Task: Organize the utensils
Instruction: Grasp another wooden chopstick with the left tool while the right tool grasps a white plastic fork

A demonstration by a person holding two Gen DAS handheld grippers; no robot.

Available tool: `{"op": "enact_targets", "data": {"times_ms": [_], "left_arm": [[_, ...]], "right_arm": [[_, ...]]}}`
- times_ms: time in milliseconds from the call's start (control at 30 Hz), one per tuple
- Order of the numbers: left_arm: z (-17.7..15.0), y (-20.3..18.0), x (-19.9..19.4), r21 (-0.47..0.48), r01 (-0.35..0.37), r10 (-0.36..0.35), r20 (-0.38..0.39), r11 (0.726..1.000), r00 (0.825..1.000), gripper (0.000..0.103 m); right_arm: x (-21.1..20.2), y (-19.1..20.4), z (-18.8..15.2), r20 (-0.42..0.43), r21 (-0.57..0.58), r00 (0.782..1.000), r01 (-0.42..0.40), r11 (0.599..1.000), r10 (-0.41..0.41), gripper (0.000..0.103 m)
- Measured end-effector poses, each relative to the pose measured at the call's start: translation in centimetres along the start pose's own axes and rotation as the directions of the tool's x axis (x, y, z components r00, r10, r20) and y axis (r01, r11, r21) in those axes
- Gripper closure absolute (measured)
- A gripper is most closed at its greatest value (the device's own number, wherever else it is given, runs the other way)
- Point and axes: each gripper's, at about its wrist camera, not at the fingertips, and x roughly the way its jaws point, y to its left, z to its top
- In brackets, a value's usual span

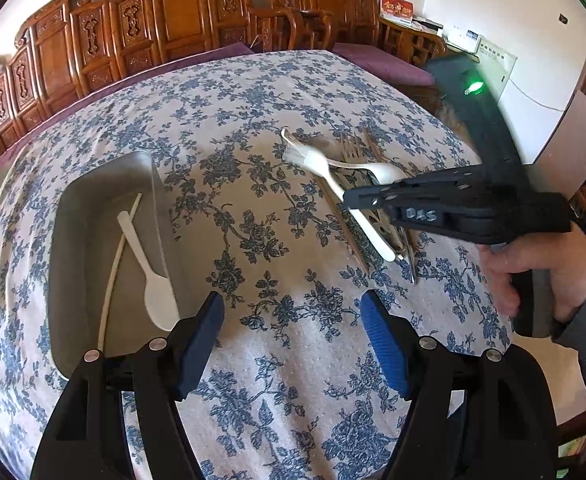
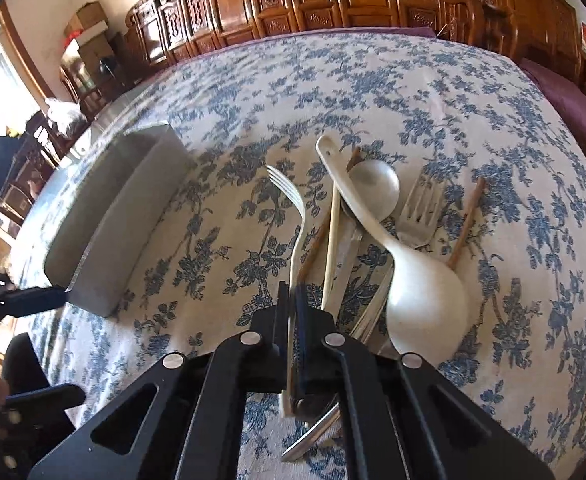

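Observation:
My right gripper (image 2: 291, 300) is shut on the handle of a white plastic fork (image 2: 298, 216), lifted over the utensil pile; it shows too in the left wrist view (image 1: 325, 168), held by the right gripper (image 1: 351, 200). The pile holds a large white spoon (image 2: 421, 304), a smaller spoon (image 2: 375, 188), a metal fork (image 2: 419, 216) and chopsticks (image 2: 467, 220). A grey tray (image 1: 93, 184) at left holds a white spoon (image 1: 153, 284) and a white chopstick (image 1: 117, 264). My left gripper (image 1: 293, 332) is open and empty beside the tray.
A blue floral tablecloth (image 1: 253, 92) covers the table. Carved wooden chairs (image 1: 173, 16) line the far wall. The tray also shows in the right wrist view (image 2: 125, 216), left of the pile. A person's hand (image 1: 541, 276) holds the right gripper.

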Motion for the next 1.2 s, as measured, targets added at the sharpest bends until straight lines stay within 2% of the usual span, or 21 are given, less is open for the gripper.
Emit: {"op": "enact_targets", "data": {"times_ms": [233,300,433,500,567,700,800,833,867,900,1000,1200], "left_arm": [[1.8,-1.2,2.7,0.01,0.003,-0.002,-0.019,1.0,1.0,0.035],[2.5,-1.6,3.8,0.013,0.004,-0.003,-0.027,1.0,1.0,0.039],[3.9,-2.5,6.5,0.011,0.005,-0.004,-0.065,1.0,0.998,0.052],[4.4,-2.6,7.7,0.0,0.01,-0.01,-0.081,1.0,0.997,0.056],[4.9,-2.7,9.0,-0.022,0.016,-0.018,-0.102,1.0,0.995,0.066],[5.8,-2.6,10.9,-0.062,0.031,-0.039,-0.123,0.998,0.992,0.073],[6.6,-3.2,11.5,-0.046,-0.002,-0.003,-0.117,0.999,0.993,0.075],[6.7,-3.3,11.6,-0.039,-0.015,0.011,-0.12,0.999,0.993,0.08],[6.9,-3.5,11.8,-0.022,-0.045,0.042,-0.126,0.999,0.991,0.092],[6.9,-3.6,11.9,-0.002,-0.077,0.076,-0.128,0.997,0.989,0.098],[6.9,-3.3,11.7,0.02,-0.088,0.09,-0.143,0.996,0.986,0.099],[7.4,-0.5,8.9,-0.007,-0.102,0.101,-0.095,0.995,0.99,0.099]], "right_arm": [[-5.0,-1.8,-1.0,0.103,0.035,0.994,-0.025,0.999,0.021,0.099],[-6.3,-2.6,-1.4,0.131,0.041,0.991,-0.009,0.999,0.004,0.099],[-7.8,-4.8,-2.1,0.172,0.082,0.985,-0.015,0.996,0.001,0.099],[-8.1,-5.6,-2.3,0.176,0.102,0.984,-0.024,0.994,0.006,0.099],[-8.2,-6.1,-2.6,0.181,0.116,0.984,-0.03,0.993,0.008,0.099],[-8.2,-6.6,-2.8,0.18,0.125,0.984,-0.033,0.992,0.01,0.099],[-8.1,-6.6,-2.8,0.18,0.132,0.983,-0.044,0.99,0.02,0.099],[-8.1,-6.5,-2.8,0.179,0.129,0.984,-0.045,0.991,0.021,0.099],[-8.0,-6.4,-2.8,0.178,0.125,0.984,-0.045,0.991,0.023,0.099],[-8.0,-6.2,-2.8,0.175,0.12,0.984,-0.047,0.992,0.025,0.099],[-7.8,-5.7,-2.8,0.169,0.112,0.985,-0.048,0.993,0.029,0.099],[-7.7,-4.6,-2.8,0.163,0.085,0.986,-0.04,0.996,0.026,0.099]]}}
